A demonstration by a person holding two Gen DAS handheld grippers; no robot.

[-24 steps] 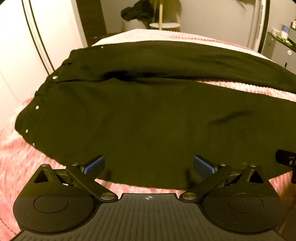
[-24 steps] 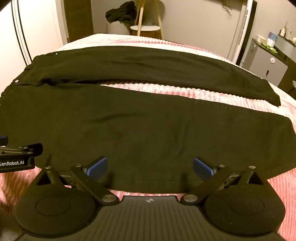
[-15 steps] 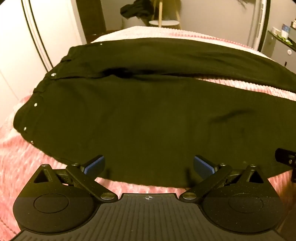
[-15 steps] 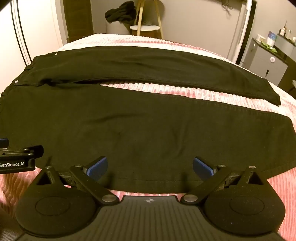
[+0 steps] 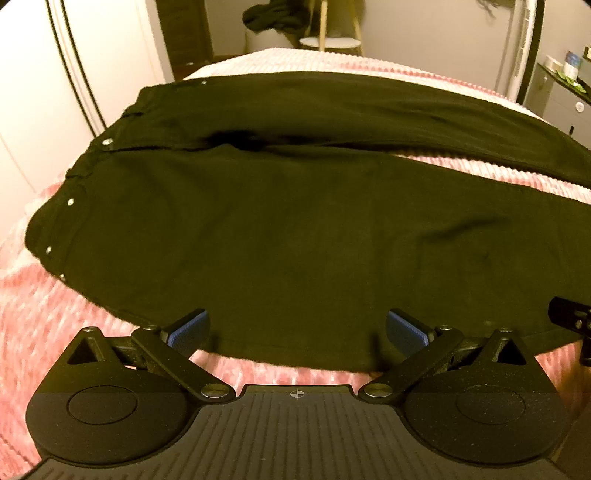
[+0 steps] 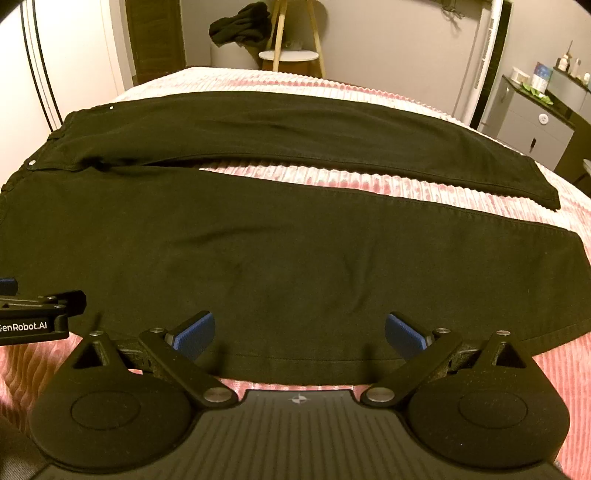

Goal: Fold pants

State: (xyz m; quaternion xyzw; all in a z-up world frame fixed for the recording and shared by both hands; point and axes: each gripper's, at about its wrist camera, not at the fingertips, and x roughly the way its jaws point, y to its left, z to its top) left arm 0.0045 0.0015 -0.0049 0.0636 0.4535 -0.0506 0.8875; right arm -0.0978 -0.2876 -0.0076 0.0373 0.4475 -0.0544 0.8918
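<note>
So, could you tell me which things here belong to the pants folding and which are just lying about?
Belongs to the job:
- black pants, spread flat on the pink bedspread
- left gripper, open
- right gripper, open

Just lying about:
- dark clothes heap
- round white stool
- grey cabinet

Dim, warm yellow light; fisheye bends the edges, dark corners, slight blur in the left view, soft shadows.

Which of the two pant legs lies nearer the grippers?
The near leg, whose edge runs just ahead of both open grippers; the far leg lies beyond a strip of pink bedspread.
</note>
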